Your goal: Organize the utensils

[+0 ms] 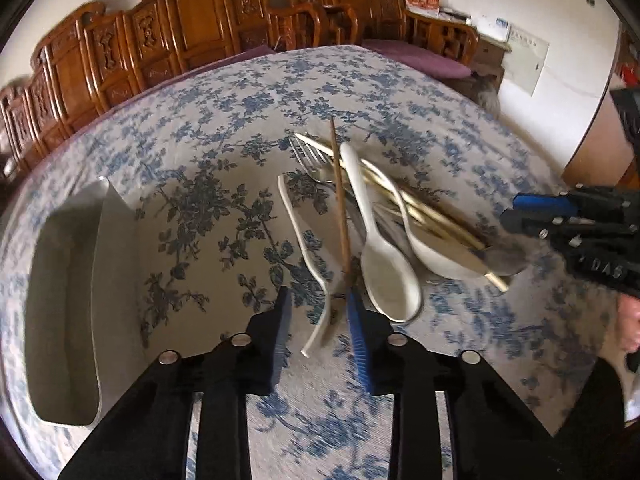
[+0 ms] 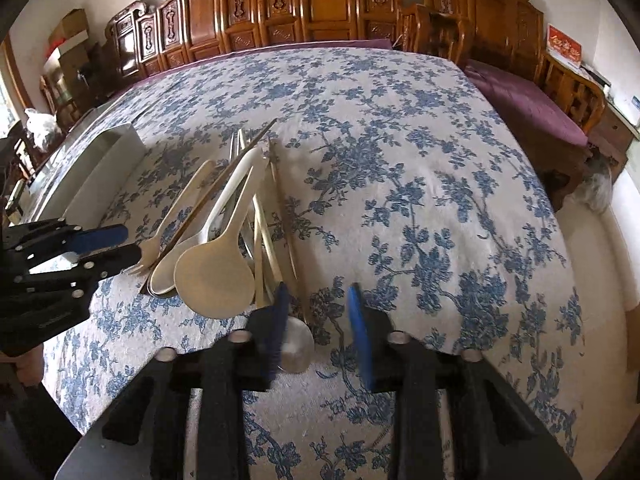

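A heap of utensils lies on the floral cloth: white spoons (image 1: 384, 256), a metal fork (image 1: 308, 156), gold-coloured chopsticks (image 1: 432, 208), a brown chopstick (image 1: 340, 200) and a thin cream fork (image 1: 302, 236). My left gripper (image 1: 320, 324) is open. The cream fork's near end and the brown chopstick's tip lie between its pads, the chopstick against the right blue pad. My right gripper (image 2: 318, 328) is open low over the cloth, with a metal spoon's bowl (image 2: 298, 346) beside its left pad. A big cream spoon (image 2: 216, 280) lies just ahead of it.
A white tray (image 1: 64, 300) sits at the table's left. Carved wooden chairs (image 2: 320, 8) and a purple cushion (image 2: 528, 108) line the far side. The tablecloth (image 2: 420, 200) right of the heap is bare. A person's hand (image 1: 628, 328) shows at the right edge.
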Available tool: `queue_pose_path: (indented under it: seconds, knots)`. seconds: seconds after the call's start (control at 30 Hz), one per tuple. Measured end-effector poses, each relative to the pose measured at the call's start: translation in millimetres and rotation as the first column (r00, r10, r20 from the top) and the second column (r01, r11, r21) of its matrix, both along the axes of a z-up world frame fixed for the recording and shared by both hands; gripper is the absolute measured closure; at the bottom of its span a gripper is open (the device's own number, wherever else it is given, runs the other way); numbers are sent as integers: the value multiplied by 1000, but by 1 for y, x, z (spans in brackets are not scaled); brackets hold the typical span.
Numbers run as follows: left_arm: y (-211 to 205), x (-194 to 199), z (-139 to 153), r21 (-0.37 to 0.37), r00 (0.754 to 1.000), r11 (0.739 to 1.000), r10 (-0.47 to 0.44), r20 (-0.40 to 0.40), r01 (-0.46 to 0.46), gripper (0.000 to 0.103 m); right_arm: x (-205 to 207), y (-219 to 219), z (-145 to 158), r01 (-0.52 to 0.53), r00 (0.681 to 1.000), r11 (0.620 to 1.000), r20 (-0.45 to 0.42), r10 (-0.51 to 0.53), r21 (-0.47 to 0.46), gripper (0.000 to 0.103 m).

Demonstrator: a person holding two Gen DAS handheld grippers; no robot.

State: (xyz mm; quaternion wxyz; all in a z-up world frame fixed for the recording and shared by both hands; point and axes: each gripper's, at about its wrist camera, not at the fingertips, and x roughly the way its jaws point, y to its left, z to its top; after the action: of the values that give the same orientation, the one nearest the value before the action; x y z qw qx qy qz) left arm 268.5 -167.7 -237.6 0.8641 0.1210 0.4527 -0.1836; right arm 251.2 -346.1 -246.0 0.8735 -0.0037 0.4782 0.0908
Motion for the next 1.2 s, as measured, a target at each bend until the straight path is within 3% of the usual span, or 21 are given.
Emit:
queue_pose_path:
  seconds: [0.13, 0.17, 0.2, 0.3, 0.67, 0.8, 0.93, 1.2]
  knots:
    - [1, 2, -6, -10, 999, 1000, -18, -27, 17, 80, 12, 6, -6, -35, 999, 999, -19, 35, -6, 78]
    - [2, 4, -8, -13, 999, 1000, -17, -38, 16, 83, 16, 8, -8, -44, 999, 999, -23, 43, -17, 78]
    - [3, 5, -9, -16, 999, 1000, -14, -49, 14, 94, 20, 9, -10, -50, 998, 998, -27, 49, -23, 78]
    - [9, 6, -12, -46, 996, 999, -12, -87, 8, 101, 29, 11, -15, -56, 998, 998, -39, 56, -1, 78]
    - [22, -7, 12, -94, 999, 996, -8, -36, 5, 101, 65, 22, -21, -101, 992, 995, -69, 102, 11, 78]
    - [19, -11, 20, -95, 1000, 995, -18, -19, 16, 101, 69, 31, -23, -138, 988, 990, -80, 135, -35, 79]
    - [19, -17, 25, -108, 1000, 994, -21, -17, 19, 101, 74, 31, -23, -122, 989, 990, -90, 115, -73, 93]
    - [27, -28, 44, -111, 1000, 994, -20, 15, 21, 101, 66, 16, -22, -78, 993, 989, -93, 67, -128, 97]
